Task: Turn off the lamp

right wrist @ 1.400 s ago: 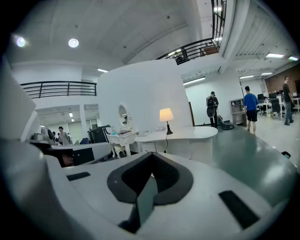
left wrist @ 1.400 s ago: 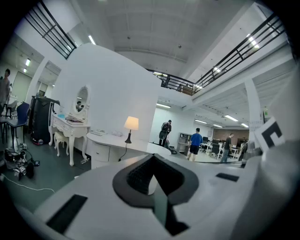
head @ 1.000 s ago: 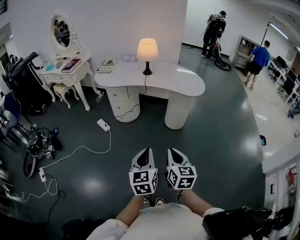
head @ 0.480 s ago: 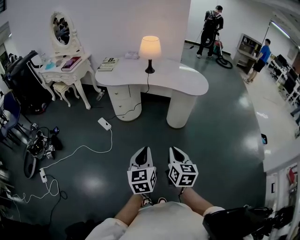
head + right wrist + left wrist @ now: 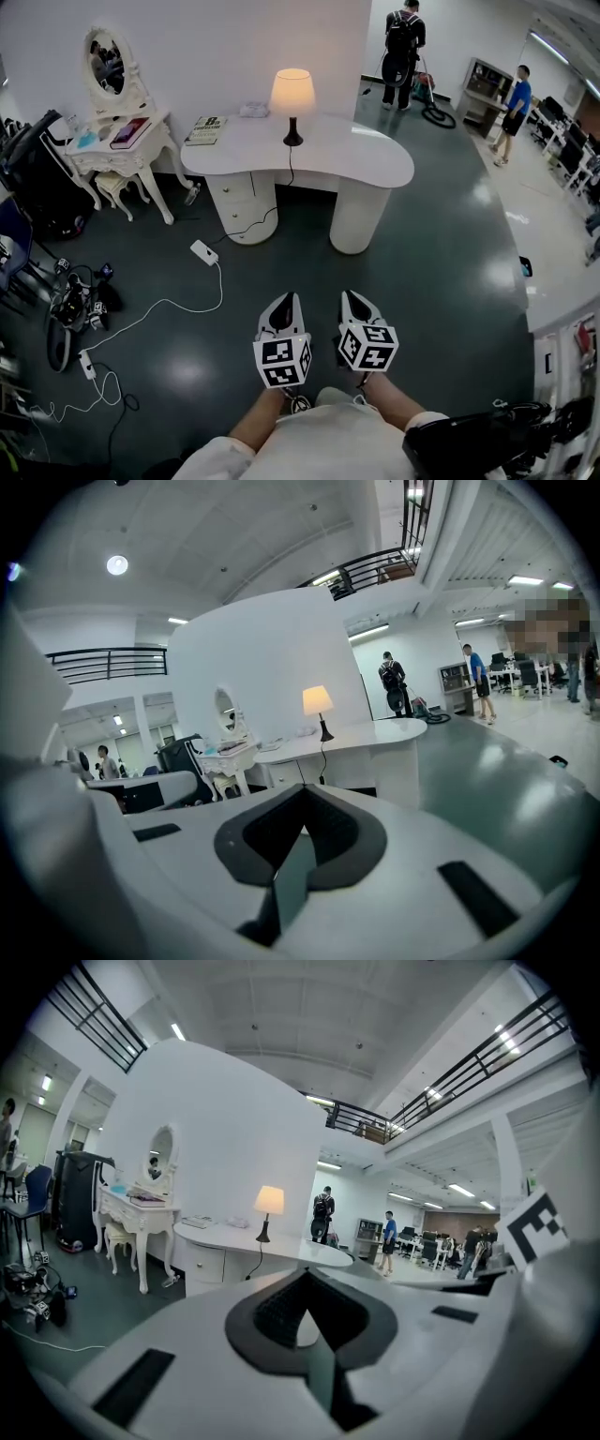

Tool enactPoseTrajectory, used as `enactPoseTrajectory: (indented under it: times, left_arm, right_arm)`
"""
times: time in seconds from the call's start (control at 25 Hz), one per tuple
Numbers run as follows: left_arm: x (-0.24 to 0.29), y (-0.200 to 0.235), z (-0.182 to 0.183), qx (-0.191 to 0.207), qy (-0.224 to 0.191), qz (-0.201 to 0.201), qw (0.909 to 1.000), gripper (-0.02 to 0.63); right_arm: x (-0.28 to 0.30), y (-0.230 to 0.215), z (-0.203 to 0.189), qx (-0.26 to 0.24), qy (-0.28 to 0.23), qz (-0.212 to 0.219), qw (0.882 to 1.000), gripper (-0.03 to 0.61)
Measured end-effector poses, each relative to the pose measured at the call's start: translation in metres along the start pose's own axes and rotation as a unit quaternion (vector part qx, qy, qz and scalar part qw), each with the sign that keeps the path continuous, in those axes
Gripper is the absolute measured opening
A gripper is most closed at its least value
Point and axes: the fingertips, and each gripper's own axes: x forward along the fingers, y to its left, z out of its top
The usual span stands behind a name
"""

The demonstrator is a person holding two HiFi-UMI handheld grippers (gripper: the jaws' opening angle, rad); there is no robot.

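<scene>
A lit table lamp with a cream shade and dark base stands on a curved white desk across the room; its black cord hangs down the desk front. The lamp also shows in the left gripper view and the right gripper view, small and far. Both grippers are held side by side low in the head view, well short of the desk. My left gripper is shut and holds nothing. My right gripper has its jaws together, also with nothing in it.
A white vanity table with an oval mirror stands left of the desk, a book on the desk's left end. A power strip and white cable lie on the dark floor, with gear at left. Two people stand far back.
The desk and lamp have drawn slightly nearer and shifted left in the head view as I walk toward them. Both grippers stay shut, held in the same pose.
</scene>
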Motion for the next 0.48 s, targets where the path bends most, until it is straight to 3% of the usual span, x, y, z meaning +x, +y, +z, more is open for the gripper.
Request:
enactPoseTrajectory:
  times: [0.48]
  left_arm:
    - [0.050, 0.012, -0.007, -0.014, 0.018, -0.002, 0.9997, 0.009]
  right_arm:
    - [0.041, -0.019, 0.000, -0.004, 0.019, -0.012, 1.000, -0.002]
